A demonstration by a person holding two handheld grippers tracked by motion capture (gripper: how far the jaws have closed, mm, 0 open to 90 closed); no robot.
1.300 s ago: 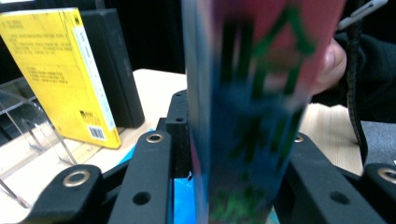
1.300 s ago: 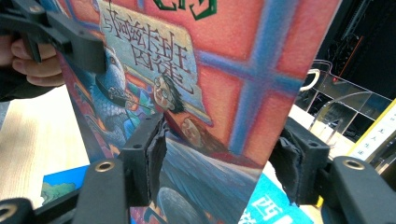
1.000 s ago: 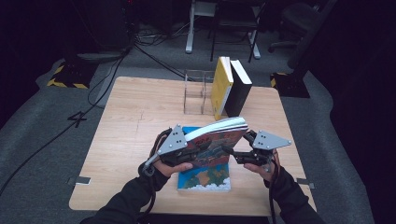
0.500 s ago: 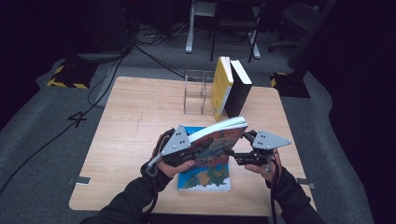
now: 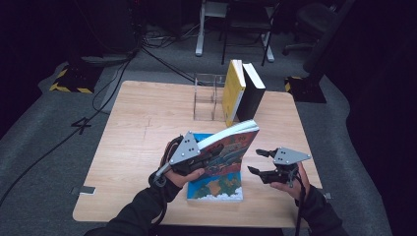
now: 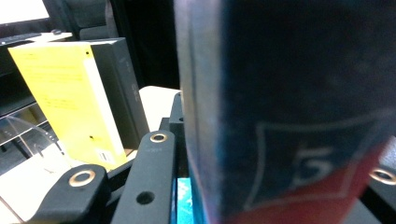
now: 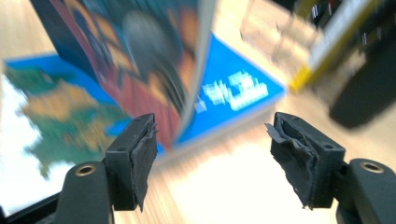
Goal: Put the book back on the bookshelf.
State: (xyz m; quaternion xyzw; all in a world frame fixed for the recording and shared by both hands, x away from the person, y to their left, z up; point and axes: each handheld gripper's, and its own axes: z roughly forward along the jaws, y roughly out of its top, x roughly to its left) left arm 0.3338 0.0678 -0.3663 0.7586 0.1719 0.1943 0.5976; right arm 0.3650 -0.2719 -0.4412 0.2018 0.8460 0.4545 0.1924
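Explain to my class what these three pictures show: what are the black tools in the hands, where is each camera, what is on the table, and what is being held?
A person holds a two-jaw gripper in each hand. One picture looks down from above the wooden table; the others come from cameras riding on each gripper, looking along its black jaws.

The left gripper is clamped on a colourful book, tilted up above a blue book lying flat. The right gripper stands apart from the book; its jaws have just been opening, nothing between them.

At the back, a yellow book and a black book stand beside a clear stand.
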